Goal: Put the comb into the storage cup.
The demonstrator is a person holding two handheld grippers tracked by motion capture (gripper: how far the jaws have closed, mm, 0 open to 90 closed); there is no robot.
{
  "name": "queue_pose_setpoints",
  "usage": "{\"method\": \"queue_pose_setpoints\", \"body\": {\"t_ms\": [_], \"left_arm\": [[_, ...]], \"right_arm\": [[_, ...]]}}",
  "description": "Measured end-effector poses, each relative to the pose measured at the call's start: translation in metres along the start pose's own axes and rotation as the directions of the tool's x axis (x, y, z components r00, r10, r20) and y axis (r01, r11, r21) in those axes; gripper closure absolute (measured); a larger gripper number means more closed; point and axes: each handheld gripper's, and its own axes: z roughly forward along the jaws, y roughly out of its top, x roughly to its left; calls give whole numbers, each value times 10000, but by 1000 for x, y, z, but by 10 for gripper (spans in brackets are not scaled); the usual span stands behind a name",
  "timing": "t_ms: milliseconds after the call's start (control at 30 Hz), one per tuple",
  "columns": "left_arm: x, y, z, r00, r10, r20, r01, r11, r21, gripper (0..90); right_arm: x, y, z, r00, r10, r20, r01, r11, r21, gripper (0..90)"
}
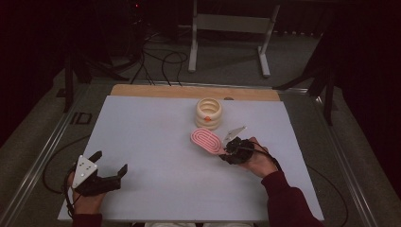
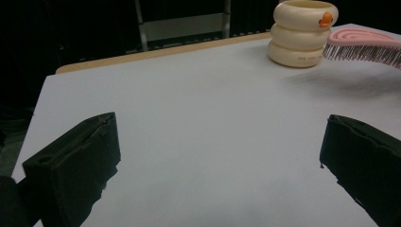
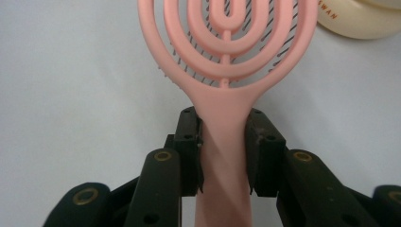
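Best done slowly: keep the brush (image 1: pixel 207 141) level, bristles down, and carry it toward the cup (image 1: pixel 208 113) without letting the head dip or swing. Worth holding the clamp steady on the handle, since a thin tapered handle probably twists easily between flat pads. Likely next: tilt the handle up over the cup mouth before lowering, if the cup is the goal; cannot be told for certain.

Desk (image 1: pixel 156 179): white sheet over a wooden top, a wood strip showing along the far edge. Bare across the left half.

Cup: cream, three stacked bulges, a small orange mark on the rim, standing upright near the far edge, a little right of the middle.

Brush: pink, oval head with looped ribs, lifted clear of the desk, just on the near side of the cup, apart from it. Seen from the left gripper view, bristles (image 2: pixel 359 53) hanging downward with a shadow on the sheet beneath.

Right hand-held gripper (image 1: pixel 230 150): right of the desk's middle, clenched on the brush handle (image 3: pixel 223 156), one pad pressed to each side, head pointing away from the hand toward the cup.

Left hand-held gripper (image 1: pixel 111 166): at the near left corner, resting low, released, jaws spread wide with nothing between, well apart from brush and cup.
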Motion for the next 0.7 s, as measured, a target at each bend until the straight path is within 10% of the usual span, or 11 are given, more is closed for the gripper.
{"method": "queue_pose_setpoints", "body": {"t_ms": [700], "left_arm": [[-4,6,4,9998,-178,51,176,9994,295,0]], "right_arm": [[4,4,-12,9986,151,512,-108,9965,-834,699]]}}
